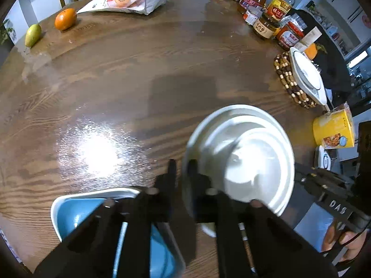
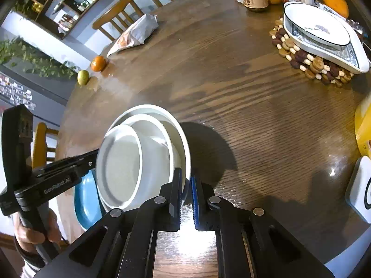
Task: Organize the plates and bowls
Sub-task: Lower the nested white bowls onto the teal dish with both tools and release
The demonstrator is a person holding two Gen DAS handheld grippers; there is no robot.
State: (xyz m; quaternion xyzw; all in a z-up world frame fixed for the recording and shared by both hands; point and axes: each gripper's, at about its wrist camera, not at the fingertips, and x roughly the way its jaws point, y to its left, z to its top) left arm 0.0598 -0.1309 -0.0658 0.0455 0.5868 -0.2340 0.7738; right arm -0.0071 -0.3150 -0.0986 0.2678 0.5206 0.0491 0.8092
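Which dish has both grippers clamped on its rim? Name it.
The stack of white bowls, nested and tilted, with the left gripper on one edge and the right gripper on the opposite one. The blue dish and the oval platter are untouched.

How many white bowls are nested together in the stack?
3: the largest white bowl outside, a middle bowl inside it, and the smallest bowl innermost, tilted. More may be hidden beneath.

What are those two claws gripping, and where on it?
The stack of white bowls, by the outer bowl's rim: left claw on one side, right claw on the opposite.
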